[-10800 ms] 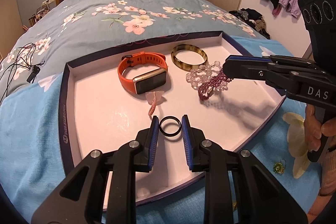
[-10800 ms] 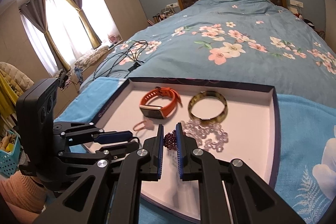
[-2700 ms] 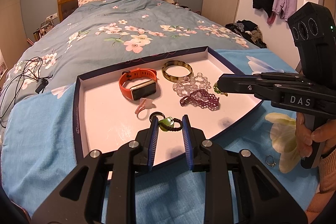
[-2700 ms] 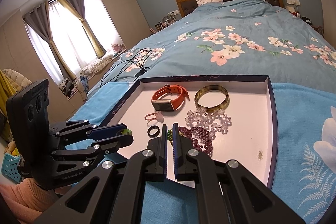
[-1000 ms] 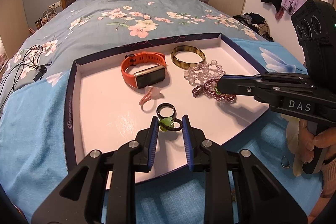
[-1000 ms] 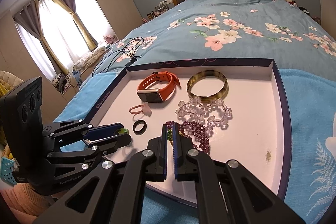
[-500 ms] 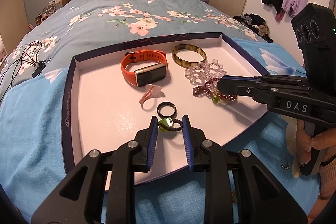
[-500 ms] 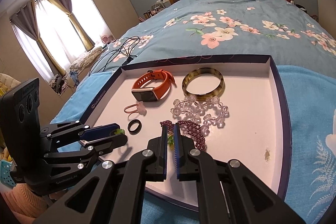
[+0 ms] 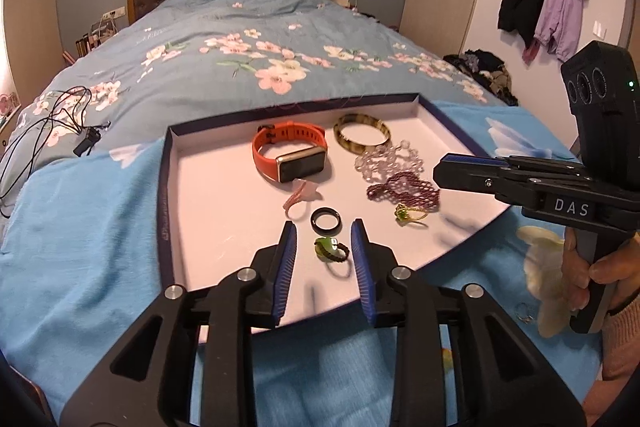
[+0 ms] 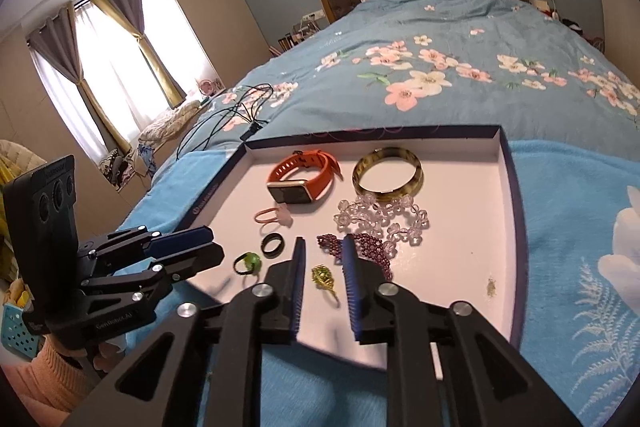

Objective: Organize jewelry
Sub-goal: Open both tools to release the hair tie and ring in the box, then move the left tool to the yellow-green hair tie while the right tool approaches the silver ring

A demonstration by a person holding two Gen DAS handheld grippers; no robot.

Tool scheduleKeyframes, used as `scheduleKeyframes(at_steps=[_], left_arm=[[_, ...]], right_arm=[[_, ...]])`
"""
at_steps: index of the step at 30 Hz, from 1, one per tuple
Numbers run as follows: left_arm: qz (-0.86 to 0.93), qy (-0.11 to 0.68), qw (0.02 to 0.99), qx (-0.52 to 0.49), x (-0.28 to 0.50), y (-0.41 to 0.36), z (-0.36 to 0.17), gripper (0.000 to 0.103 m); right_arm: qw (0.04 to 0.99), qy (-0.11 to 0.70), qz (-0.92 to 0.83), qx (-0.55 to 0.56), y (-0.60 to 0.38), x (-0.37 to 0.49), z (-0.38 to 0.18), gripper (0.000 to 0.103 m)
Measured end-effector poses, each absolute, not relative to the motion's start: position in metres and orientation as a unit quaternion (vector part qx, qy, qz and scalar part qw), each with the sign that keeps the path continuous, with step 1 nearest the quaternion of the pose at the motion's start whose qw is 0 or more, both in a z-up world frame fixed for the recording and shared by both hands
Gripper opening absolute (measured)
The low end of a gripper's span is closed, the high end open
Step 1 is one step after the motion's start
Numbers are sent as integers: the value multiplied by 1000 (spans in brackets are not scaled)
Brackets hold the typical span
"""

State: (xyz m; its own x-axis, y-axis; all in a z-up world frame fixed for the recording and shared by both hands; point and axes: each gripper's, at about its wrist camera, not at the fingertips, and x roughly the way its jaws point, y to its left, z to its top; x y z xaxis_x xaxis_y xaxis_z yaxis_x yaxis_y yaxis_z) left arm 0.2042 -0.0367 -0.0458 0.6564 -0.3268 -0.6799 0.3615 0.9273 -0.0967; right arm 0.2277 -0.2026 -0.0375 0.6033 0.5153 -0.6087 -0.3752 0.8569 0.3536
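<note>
Two rings have just been set down inside the tray (image 9: 168, 187), and each gripper's jaws have just been opening to let its piece go: the left gripper (image 9: 324, 247) stands with its blue pads spread and the green-stone ring (image 9: 329, 247) lying loose on the white floor between them, touched by neither, while the right gripper (image 10: 323, 269) is parted the same way over the gold ring with a green stone (image 10: 321, 277), which also lies free. Both pieces sit near the tray's front edge, likely so that small rings form a group with the black ring (image 9: 327, 219) and the pink ring (image 9: 299, 194) just behind. Farther back lie the orange watch (image 9: 290, 155), the mottled bangle (image 9: 362, 135), the clear bead bracelet (image 9: 386, 159) and the dark red bead bracelet (image 9: 404, 190), the two beaded ones touching. Nothing blocks either gripper from drawing back, though the dark red beads lie just beside the right gripper's far pad and could snag. One small ring (image 9: 523, 314) seems to remain outside on the blue blanket (image 9: 80, 247), near the person's hand (image 9: 588, 267).
</note>
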Motion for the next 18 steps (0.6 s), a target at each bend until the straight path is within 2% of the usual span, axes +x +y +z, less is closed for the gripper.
scheduleKeyframes(at_steps=[7, 10, 13, 18], left_arm=[[-214, 352, 911, 27, 164, -27, -35, 32], [-227, 357, 906, 29, 150, -27, -39, 35], [-245, 368, 896, 37, 133, -32, -48, 36], [-264, 381, 885, 48, 116, -43, -62, 43]], right_arm=[[895, 353, 261, 79, -213, 194, -24, 32], [895, 357, 257, 69, -221, 179, -25, 38], [895, 369, 246, 57, -227, 164, -33, 39], [886, 397, 235, 47, -234, 141, -50, 43]])
